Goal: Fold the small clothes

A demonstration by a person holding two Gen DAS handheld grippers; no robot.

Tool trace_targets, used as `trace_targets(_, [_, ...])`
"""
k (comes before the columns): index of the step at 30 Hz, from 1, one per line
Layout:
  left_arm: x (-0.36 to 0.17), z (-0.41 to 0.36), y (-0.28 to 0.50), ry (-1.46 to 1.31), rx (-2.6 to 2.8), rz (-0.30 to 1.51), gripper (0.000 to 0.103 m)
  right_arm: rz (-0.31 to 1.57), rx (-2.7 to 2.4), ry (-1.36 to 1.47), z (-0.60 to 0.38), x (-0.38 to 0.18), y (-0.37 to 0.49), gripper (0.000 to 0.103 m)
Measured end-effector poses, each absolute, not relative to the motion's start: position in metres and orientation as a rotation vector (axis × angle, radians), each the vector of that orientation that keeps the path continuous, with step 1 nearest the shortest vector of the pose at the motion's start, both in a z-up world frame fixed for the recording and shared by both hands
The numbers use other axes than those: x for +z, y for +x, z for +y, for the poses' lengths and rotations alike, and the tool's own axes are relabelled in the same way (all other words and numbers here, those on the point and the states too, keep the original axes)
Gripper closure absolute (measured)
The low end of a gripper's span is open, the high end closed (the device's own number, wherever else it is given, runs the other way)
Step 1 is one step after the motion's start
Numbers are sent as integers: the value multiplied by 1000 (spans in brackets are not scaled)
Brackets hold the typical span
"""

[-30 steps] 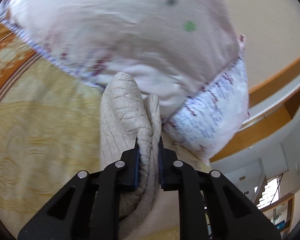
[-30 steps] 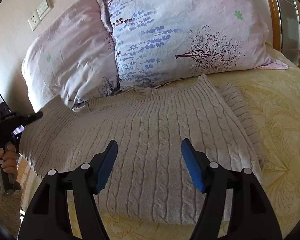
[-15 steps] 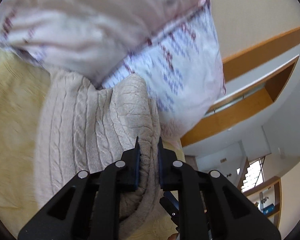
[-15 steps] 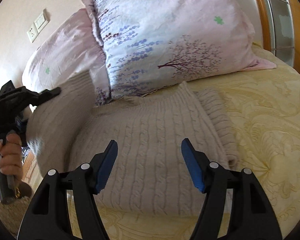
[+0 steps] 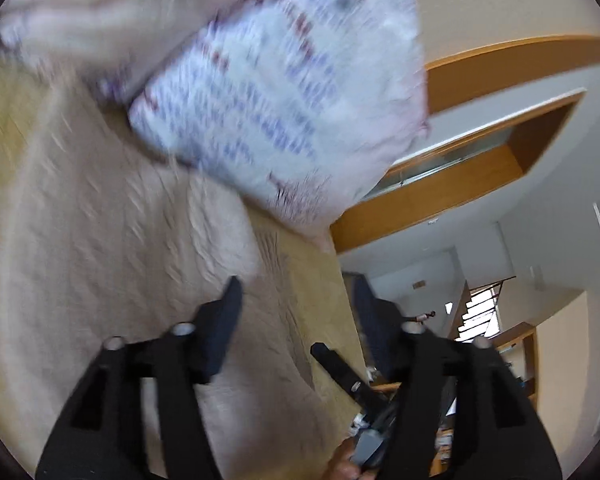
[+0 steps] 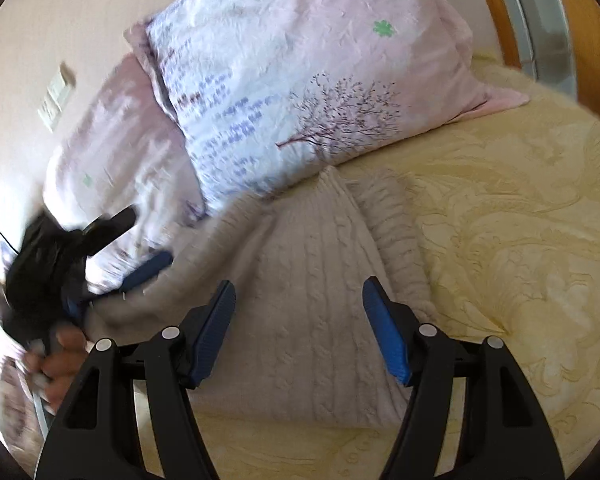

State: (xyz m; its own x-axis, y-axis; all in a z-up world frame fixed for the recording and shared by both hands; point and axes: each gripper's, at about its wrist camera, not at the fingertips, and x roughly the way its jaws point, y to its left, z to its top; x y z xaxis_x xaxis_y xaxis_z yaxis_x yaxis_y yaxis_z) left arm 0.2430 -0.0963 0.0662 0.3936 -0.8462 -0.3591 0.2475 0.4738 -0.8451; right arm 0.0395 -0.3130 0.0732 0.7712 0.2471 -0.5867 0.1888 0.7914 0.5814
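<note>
Bed point(image 6: 520, 240) w/ yellow patterned cover carries everything. Two pink floral pillows point(image 6: 300, 80) lean at its head. Beige cable-knit sweater point(image 6: 312, 300) lies on the cover just below the pillows, top edge touching them, one side already folded over the body.

Sweater looks soft, thick, floppy, light enough, not slippery; prob. sags if lifted by one point. Best taken at a folded edge or hem corner, both layers pinched.

Left tongs point(image 5: 296, 304) have just been opening: now wide apart, nothing gripped, knit lies below them. Right tongs point(image 6: 298, 304) hover over the sweater's middle, wide apart, holding nothing.
</note>
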Motion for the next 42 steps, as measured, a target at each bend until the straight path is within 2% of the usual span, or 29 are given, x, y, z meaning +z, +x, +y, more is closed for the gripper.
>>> trace_targets(4, [78,-55,232,-667,-612,834,34,776,183,833,-318,70,63,31])
trace_targets(14, [30,-15,232,-590,-450,977,34,1001,316,893,-281,40,118,32])
trace_targets(16, [24,-16,232,-585,-462,1002,34,999,337,883,-276,40,122,40])
trace_targets(18, [19,-18,232,-578,-476,1020,34,995,356,911,-275,37,128,52])
trace_targets(21, [15,-17,230,-589,-487,1028,33,973,332,955,-280,29,143,63])
trace_targets(23, [15,-18,232,-590,-490,1030,31,958,303,981,-284,25,152,67])
trace_targets(24, [14,-17,232,-592,-491,1030,31,955,293,977,-284,24,155,73])
trace_targets(26, [15,-15,233,-600,-487,1032,29,941,259,884,-279,32,158,83])
trace_targets(27, [14,-13,234,-609,-488,1033,29,916,241,783,-272,44,156,85])
trace_targets(33, [13,-4,234,-649,-491,1036,28,732,190,293,-222,107,124,87])
trace_targets(42, [24,-17,224,-617,-541,1016,27,656,44,54,-239,134,91,87])
